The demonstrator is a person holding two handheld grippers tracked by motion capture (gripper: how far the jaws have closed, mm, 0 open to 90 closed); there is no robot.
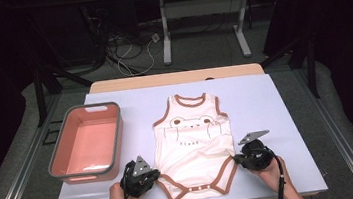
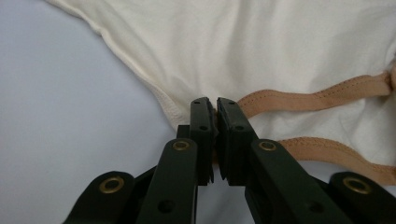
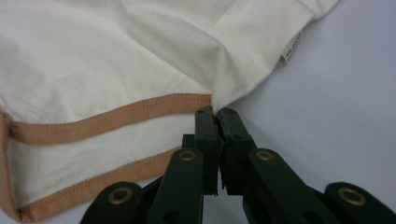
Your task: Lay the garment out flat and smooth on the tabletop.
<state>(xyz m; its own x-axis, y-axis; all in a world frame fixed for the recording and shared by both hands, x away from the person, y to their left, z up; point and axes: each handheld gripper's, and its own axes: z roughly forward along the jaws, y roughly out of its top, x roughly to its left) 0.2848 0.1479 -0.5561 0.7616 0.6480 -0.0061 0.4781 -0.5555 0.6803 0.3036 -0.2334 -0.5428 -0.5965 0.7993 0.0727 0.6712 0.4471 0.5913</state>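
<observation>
A cream baby bodysuit (image 1: 195, 145) with brown trim and a bear face lies flat in the middle of the white table, neck opening at the far end. My left gripper (image 1: 154, 175) is at its lower left leg opening; in the left gripper view the jaws are shut on the brown-trimmed edge of the bodysuit (image 2: 280, 56) at the left gripper (image 2: 215, 103) tips. My right gripper (image 1: 237, 159) is at the lower right leg opening, and the right gripper (image 3: 216, 112) pinches the corner where the brown hem of the bodysuit (image 3: 116, 60) ends.
A pink bin (image 1: 57, 162) with a grey rim stands on the table's left side. A small white care label (image 3: 290, 49) sticks out of the garment's side seam. Beyond the table's far edge stand a desk frame (image 1: 167, 40) and loose cables on the floor.
</observation>
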